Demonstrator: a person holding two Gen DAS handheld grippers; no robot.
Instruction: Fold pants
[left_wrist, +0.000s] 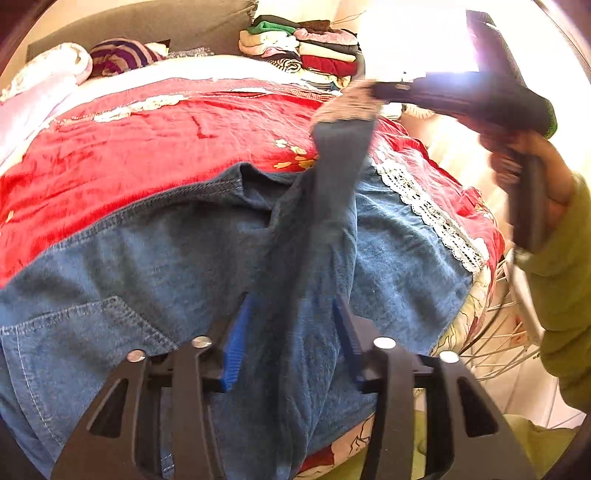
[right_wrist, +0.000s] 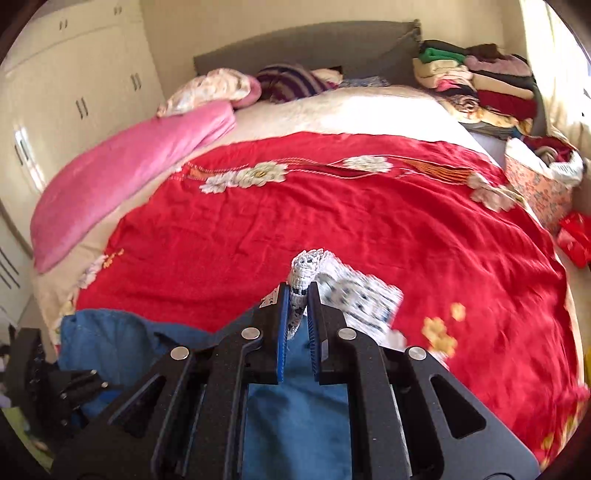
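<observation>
The pants (left_wrist: 155, 266), blue denim with a lace-trimmed hem, lie across the near edge of the bed on a red bedspread (left_wrist: 147, 147), the waist and back pocket toward the left and one leg lifted off the bed. The right gripper (right_wrist: 298, 295) is pinched tight on the white lace cuff (right_wrist: 306, 266) of that leg, with denim hanging beneath it; in the left wrist view the leg rises as a twisted strip to that gripper high on the right. The left gripper (left_wrist: 291, 314) hovers just over the denim with its jaws spread wide on either side of the hanging leg, gripping nothing. The step in hand looks like laying this leg over the other. To do it well, the right gripper should untwist the strip before lowering, carry the cuff across until the two hems and outer seams line up, and set it down flat. The left gripper could press or pinch the crotch area to anchor the pants so they do not slide off the bed edge.
</observation>
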